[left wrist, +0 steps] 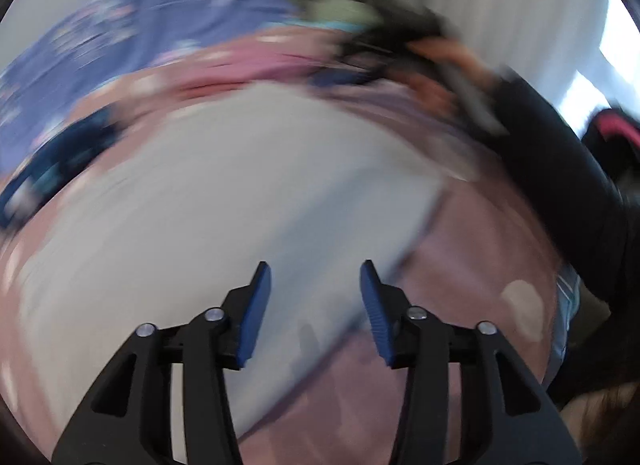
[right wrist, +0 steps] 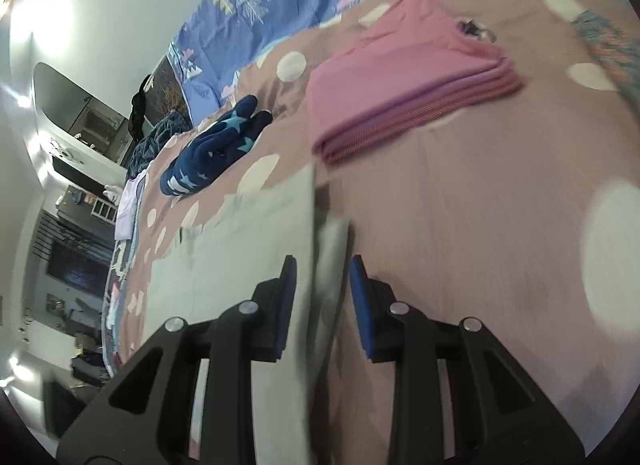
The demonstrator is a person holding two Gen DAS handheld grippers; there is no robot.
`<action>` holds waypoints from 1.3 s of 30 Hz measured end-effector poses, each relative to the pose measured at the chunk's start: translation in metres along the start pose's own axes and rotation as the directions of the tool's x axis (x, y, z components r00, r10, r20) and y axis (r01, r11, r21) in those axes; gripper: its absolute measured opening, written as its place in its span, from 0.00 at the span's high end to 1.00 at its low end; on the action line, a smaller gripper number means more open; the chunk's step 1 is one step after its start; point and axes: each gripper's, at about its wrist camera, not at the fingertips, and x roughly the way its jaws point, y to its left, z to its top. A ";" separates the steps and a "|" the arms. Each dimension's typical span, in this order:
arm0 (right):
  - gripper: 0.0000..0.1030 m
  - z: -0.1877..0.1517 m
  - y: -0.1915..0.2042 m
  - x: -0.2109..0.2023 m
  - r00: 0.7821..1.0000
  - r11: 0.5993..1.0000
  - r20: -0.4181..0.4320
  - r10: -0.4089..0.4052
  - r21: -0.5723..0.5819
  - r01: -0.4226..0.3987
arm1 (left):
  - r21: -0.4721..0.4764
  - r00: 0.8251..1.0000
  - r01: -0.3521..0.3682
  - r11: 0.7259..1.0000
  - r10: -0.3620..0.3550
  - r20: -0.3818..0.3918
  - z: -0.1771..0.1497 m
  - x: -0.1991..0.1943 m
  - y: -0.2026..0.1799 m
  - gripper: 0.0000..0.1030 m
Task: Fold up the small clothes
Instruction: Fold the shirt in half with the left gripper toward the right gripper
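A pale grey-green cloth (right wrist: 248, 249) lies spread flat on the bed (right wrist: 480, 193), which has a pink-brown cover with big white dots. It looks like the small piece being folded now, and it lies flat so its edges are easy to reach. The right gripper (right wrist: 323, 297) sits at one edge of this cloth with its jaws part open; a fold of the cloth runs up between them, but they do not look squeezed on it, likely so the cloth can be let go or picked up. The left gripper (left wrist: 316, 305) hangs over the same cloth (left wrist: 208, 201) with its jaws wide open and nothing in them. That view is blurry, so little else can be told there. Farther back on the bed, a pink piece (right wrist: 404, 81) is folded into a neat stack, probably put aside as done. A dark blue piece with light stars (right wrist: 216, 145) lies in a loose heap near it, perhaps waiting its turn. No words or labels can be read anywhere.
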 end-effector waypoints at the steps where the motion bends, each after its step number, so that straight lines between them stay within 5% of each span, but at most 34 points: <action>1: 0.62 0.007 -0.004 0.007 0.999 1.000 -0.026 0.021 0.014 -0.020 | 0.046 1.000 0.009 0.999 -0.009 -0.011 0.007 0.014 -0.017 0.48; 4: 0.59 0.016 -0.016 0.022 0.993 0.995 -0.065 0.097 0.031 -0.095 | 0.204 0.998 -0.040 0.978 0.049 -0.036 0.024 0.055 -0.061 0.40; 8: 0.63 0.003 -0.024 0.019 0.985 0.984 -0.009 0.173 -0.031 -0.174 | 0.305 0.992 -0.100 0.947 0.118 -0.043 0.031 0.082 -0.086 0.33; 19: 0.65 0.000 -0.015 0.019 0.982 0.978 -0.050 0.181 -0.100 -0.185 | 0.277 0.979 -0.173 0.945 0.197 -0.061 0.059 0.111 -0.104 0.30; 20: 0.67 -0.001 -0.014 0.019 0.983 0.978 -0.048 0.175 -0.108 -0.180 | 0.284 0.978 -0.177 0.942 0.201 -0.059 0.059 0.111 -0.105 0.32; 22: 0.80 -0.001 -0.011 0.022 0.985 0.978 -0.030 0.168 -0.124 -0.170 | 0.273 0.984 -0.142 0.952 0.167 -0.069 0.059 0.105 -0.103 0.55; 24: 0.97 0.000 -0.015 0.024 0.983 0.978 0.002 0.182 -0.107 -0.181 | 0.214 0.993 -0.049 0.976 0.071 -0.097 0.062 0.099 -0.095 0.96; 30: 0.98 0.006 -0.021 0.009 0.955 0.968 0.163 0.248 -0.072 -0.239 | 0.151 0.994 0.081 0.985 -0.069 -0.085 0.070 0.074 -0.079 0.98; 39: 0.98 0.008 -0.022 0.008 0.948 0.964 0.175 0.267 -0.057 -0.261 | 0.140 0.987 0.156 0.978 -0.148 -0.067 0.075 0.066 -0.076 0.99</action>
